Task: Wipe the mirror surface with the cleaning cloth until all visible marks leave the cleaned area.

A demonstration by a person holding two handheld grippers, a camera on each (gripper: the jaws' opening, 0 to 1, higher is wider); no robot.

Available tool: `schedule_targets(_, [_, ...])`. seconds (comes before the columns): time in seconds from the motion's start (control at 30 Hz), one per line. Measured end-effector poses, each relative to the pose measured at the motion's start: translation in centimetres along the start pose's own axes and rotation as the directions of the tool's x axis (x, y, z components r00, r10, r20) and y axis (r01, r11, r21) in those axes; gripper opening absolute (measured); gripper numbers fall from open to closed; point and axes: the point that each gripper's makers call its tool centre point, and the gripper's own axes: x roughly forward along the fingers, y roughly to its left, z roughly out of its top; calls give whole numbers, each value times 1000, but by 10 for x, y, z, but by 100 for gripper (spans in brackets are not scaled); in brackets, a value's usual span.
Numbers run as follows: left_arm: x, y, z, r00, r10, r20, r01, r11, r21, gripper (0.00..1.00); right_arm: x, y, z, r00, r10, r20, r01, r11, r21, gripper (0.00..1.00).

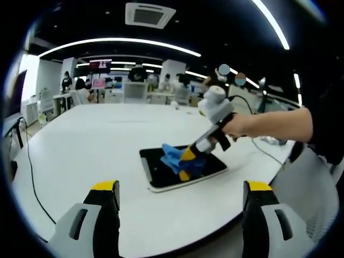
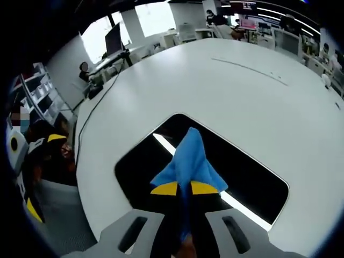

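Right gripper [image 2: 184,188] pinches blue cloth [image 2: 188,158], pressed on mirror [image 2: 252,177] just ahead (mirror lies on white tabletop [image 2: 215,91]). Left gripper [image 1: 180,201] wide open, holding nothing, mirror well ahead. Best: push cloth flat, slow strokes, reach every corner.

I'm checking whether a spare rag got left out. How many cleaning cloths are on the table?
1. The blue cleaning cloth is pinched in the right gripper and lies on the mirror, near the middle of the white table. I see no second cloth.
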Motion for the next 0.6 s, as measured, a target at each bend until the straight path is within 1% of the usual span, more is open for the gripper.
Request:
schedule_targets(0.17, [0, 0, 0, 1000, 2, 2, -2, 1000, -2, 96, -4, -10, -5, 1000, -10, 7, 10, 1000, 18, 1])
schedule_targets(0.27, [0, 0, 0, 1000, 2, 3, -2, 1000, -2, 97, -8, -14, -8, 1000, -13, 15, 12, 997, 80, 1])
schedule_targets(0.4, [0, -1, 1, 1000, -5, 5, 5, 1000, 0, 97, -16, -19, -14, 999, -35, 7, 35, 997, 71, 1])
schedule_targets(0.6, [1, -1, 1, 1000, -8, 4, 8, 1000, 4, 96, -26, -29, -25, 998, -54, 15, 52, 993, 102, 1])
